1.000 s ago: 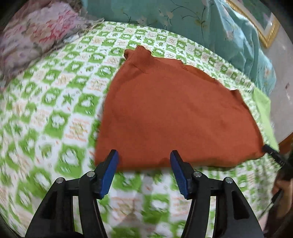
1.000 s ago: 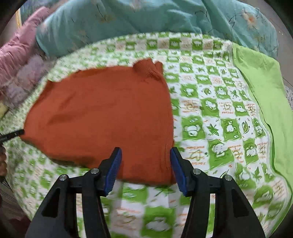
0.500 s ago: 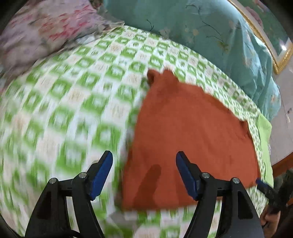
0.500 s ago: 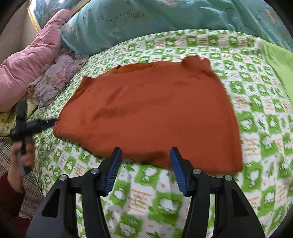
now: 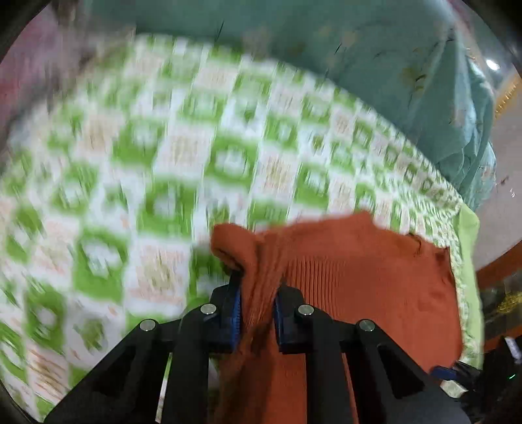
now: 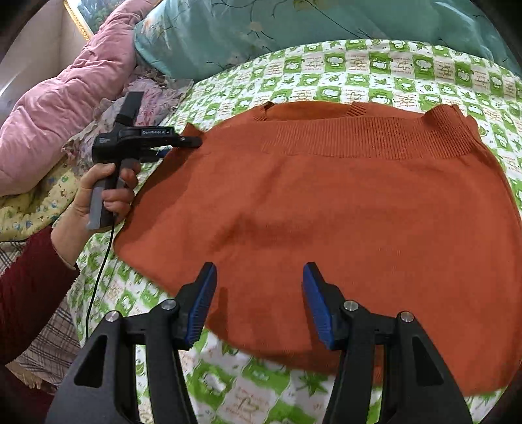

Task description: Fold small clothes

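Rust-orange knit garment (image 6: 326,208) lies spread flat on the bed's green-and-white checked sheet (image 6: 375,68), filling the centre and right of the right wrist frame, ribbed band along its upper edge. In the left wrist frame the same garment (image 5: 368,287) sits lower right, a corner bunched up at lower centre.

Left tool (image 5: 256,303): jaws closing, blue pads pinched on the bunched corner of the garment, cloth gathered between them and trailing down over the tool body. Background there is heavily motion-blurred. In the right wrist frame the left tool (image 6: 192,142) shows at upper left, tips touching the garment's left corner; a hand (image 6: 104,192) grips its grey handle, dark red sleeve (image 6: 29,287) at the lower left edge, black cable (image 6: 98,277) hanging down from the handle.

Right tool (image 6: 259,293): jaws apart, blue pads over the garment's lower edge at bottom centre, cloth seen in the gap but pads not pressing it; contact with the fabric unclear.

Teal floral quilt (image 6: 293,26) runs across the top of the right wrist frame; pink padded quilt (image 6: 55,98) at upper left. Plain lime-green cloth (image 5: 469,261) runs along the right edge of the left wrist frame, just beside the checked sheet.
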Action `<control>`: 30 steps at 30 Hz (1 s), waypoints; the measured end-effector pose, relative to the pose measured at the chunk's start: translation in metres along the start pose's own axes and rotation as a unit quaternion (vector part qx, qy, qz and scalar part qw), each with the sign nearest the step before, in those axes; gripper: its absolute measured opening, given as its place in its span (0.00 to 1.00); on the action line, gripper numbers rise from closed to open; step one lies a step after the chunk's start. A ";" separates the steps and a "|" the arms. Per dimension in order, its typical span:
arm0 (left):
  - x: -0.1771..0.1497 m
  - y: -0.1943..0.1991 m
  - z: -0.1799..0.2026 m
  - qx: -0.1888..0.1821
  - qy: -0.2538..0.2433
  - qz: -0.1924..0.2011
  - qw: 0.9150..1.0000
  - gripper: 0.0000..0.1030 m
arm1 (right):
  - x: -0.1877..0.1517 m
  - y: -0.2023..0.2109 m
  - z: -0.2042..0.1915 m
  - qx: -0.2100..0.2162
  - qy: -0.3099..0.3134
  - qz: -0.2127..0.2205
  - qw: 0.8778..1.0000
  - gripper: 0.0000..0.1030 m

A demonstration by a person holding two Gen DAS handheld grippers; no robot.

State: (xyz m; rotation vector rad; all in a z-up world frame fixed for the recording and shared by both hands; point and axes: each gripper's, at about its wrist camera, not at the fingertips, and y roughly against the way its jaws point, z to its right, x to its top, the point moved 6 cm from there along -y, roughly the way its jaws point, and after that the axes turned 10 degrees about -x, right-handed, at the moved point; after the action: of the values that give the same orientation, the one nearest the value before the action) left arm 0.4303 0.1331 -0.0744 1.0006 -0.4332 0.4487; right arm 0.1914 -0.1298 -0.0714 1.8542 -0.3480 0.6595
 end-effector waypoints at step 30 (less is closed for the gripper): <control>-0.226 0.113 0.027 -0.023 0.239 0.012 0.971 0.68 | -0.041 0.034 0.037 -0.006 -0.081 0.024 0.996 0.54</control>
State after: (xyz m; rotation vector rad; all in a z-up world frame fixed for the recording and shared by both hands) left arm 0.1783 0.1267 -0.1047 0.8092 -0.0219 0.6786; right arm 0.1503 -0.1795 -0.0792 1.8979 -0.5016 0.5400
